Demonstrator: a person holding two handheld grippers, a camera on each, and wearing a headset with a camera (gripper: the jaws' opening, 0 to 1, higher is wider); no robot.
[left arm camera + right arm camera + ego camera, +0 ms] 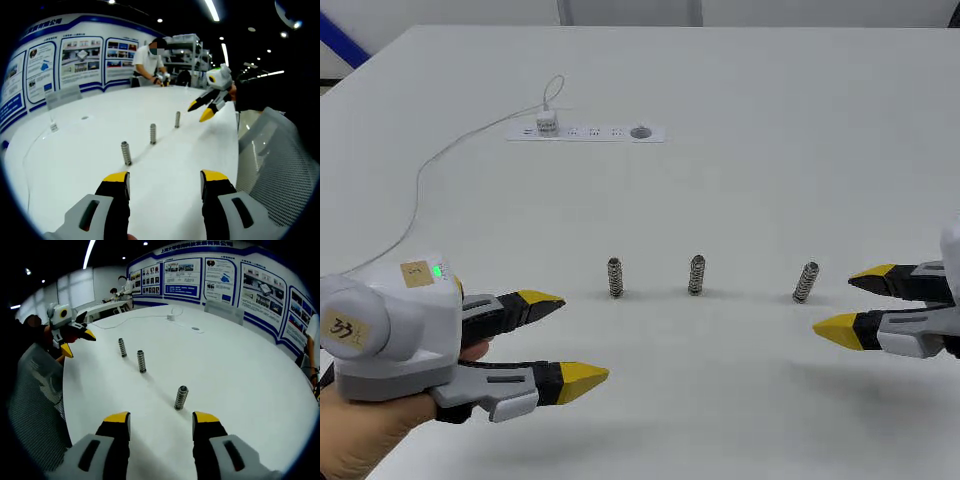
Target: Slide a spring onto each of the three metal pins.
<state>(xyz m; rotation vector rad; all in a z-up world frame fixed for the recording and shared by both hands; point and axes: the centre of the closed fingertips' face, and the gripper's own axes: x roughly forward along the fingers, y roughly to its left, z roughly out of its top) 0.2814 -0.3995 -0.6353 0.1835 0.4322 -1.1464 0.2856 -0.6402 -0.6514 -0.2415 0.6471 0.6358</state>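
Jaws on your left gripper (585,338) stand apart with nothing between them, low over the white table (720,420) and nearest to you. Your right gripper (832,303) is spread and empty too, a little farther out on the other side.

Beyond both sets of tips, three springs stand in a row across the table: the left spring (615,278), the middle spring (696,274) and the right spring (806,282). Each one sits upright over its pin, and the coils mostly hide the pins themselves. The right spring leans slightly and is near your right tips; the other two look straight.

You appear to be at the end of the job, with all three pins dressed. What remains, I'd judge, is a check. If the leaning spring isn't fully seated, bring your right jaws lightly around it and ease it straight down without knocking its neighbour.

Farther back lie a power strip (585,132) and its white cable (440,158).
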